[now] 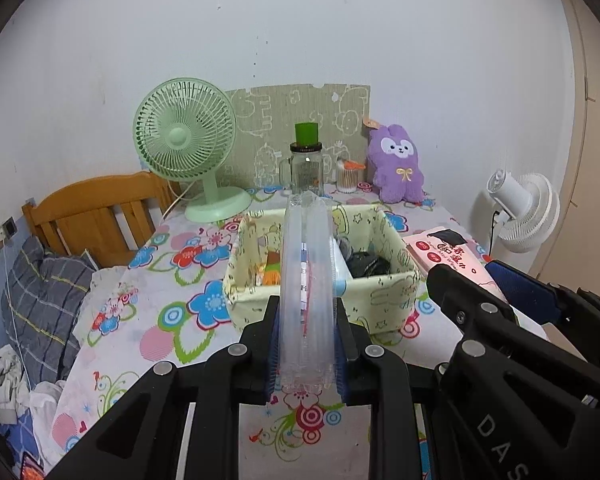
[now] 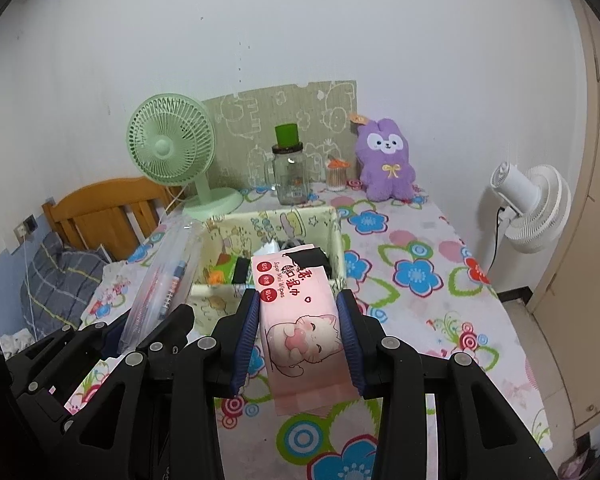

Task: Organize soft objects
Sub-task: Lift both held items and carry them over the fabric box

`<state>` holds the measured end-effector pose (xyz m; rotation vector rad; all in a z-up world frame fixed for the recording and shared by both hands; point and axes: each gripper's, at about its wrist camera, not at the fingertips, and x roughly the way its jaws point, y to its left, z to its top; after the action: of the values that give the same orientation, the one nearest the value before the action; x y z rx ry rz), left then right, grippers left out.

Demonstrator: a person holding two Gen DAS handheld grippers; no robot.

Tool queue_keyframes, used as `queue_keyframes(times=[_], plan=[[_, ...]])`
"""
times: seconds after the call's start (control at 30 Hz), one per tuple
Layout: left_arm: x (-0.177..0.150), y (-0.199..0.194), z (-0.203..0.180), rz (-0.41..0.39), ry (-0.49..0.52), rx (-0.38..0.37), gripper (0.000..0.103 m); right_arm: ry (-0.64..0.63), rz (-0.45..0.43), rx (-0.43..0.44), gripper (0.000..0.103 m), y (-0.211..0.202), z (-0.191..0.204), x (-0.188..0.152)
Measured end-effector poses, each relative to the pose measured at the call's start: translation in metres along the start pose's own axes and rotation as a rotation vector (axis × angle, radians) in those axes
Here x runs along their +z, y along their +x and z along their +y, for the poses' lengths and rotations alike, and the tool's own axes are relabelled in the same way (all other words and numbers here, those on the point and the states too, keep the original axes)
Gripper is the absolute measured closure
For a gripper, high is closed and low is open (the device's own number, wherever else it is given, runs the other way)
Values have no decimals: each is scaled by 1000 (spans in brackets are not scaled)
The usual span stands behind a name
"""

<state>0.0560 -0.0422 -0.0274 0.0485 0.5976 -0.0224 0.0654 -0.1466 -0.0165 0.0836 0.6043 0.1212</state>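
My left gripper (image 1: 307, 344) is shut on a clear plastic case (image 1: 307, 280) held on edge, above the table in front of the cloth storage box (image 1: 384, 304). The case also shows in the right wrist view (image 2: 160, 280), with pens inside. My right gripper (image 2: 298, 340) is shut on a pink pack of wet wipes (image 2: 300, 320) with a cat picture, held just before the box (image 2: 332, 236). The pack also shows in the left wrist view (image 1: 448, 256). A purple plush rabbit (image 1: 398, 168) sits at the table's far right (image 2: 386, 160).
A green desk fan (image 1: 186, 140), a glass jar with green lid (image 1: 306, 168) and a cotton-swab pot (image 1: 347, 178) stand at the back. A white fan (image 2: 536, 208) stands right of the table. A wooden bed with bedding (image 1: 44, 292) is on the left. The flowered tablecloth (image 2: 420, 276) covers the table.
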Motion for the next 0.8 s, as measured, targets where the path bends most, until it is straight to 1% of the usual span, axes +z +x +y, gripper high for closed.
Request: queue_keyframes(times=[0.4,0.8], plan=[[25,-1,2,-40,9,-10,82,3,-42,-7,60,-1,2,26],[46,12,6,-59,8,-12,81,0,-64,-7,60,11,3,47]])
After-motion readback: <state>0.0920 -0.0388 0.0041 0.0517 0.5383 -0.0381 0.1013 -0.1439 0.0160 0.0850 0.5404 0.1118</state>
